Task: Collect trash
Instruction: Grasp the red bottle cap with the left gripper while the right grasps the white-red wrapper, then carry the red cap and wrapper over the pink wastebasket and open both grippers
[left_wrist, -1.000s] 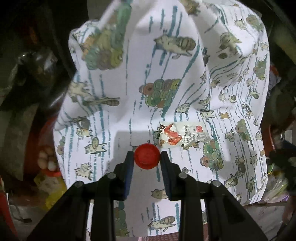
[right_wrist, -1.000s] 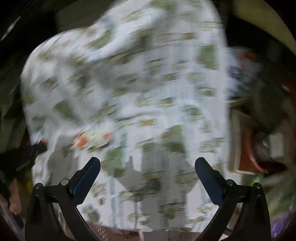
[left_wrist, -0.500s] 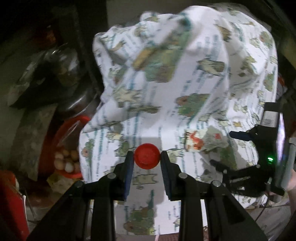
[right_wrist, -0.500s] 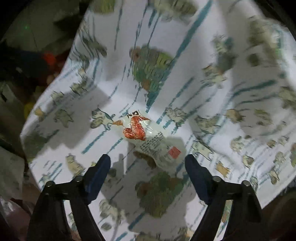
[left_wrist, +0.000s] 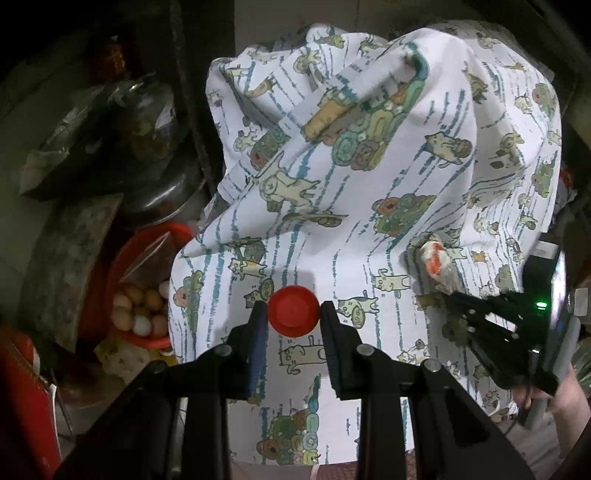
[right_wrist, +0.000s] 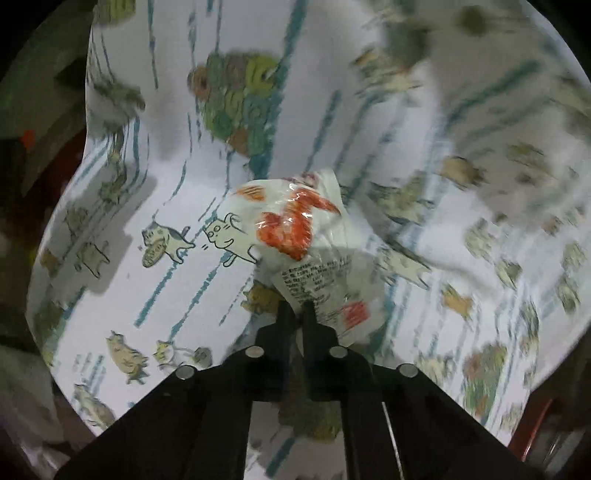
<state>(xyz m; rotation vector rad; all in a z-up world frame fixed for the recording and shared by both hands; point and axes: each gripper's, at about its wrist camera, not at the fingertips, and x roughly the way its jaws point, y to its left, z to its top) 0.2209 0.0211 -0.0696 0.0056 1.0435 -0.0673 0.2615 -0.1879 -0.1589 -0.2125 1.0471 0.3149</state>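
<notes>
My left gripper (left_wrist: 293, 314) is shut on a red bottle cap (left_wrist: 293, 311) and holds it above a white cloth with cat prints (left_wrist: 369, 221). My right gripper (right_wrist: 300, 308) is shut on a white and orange snack wrapper (right_wrist: 303, 240) that lies crumpled on the same cloth (right_wrist: 147, 277). In the left wrist view the right gripper (left_wrist: 458, 295) shows at the right edge, its tips at the wrapper (left_wrist: 434, 260).
Left of the cloth a red basket (left_wrist: 147, 240) holds several eggs (left_wrist: 140, 310). Dark pots and a glass lid (left_wrist: 147, 122) are stacked behind it. A red object (left_wrist: 22, 387) sits at the lower left. The cloth drapes over a raised, lumpy shape.
My right gripper moved in and closed on the wrapper, crumpling it. My left gripper with the cap has drifted left, bringing the egg basket more into view.
</notes>
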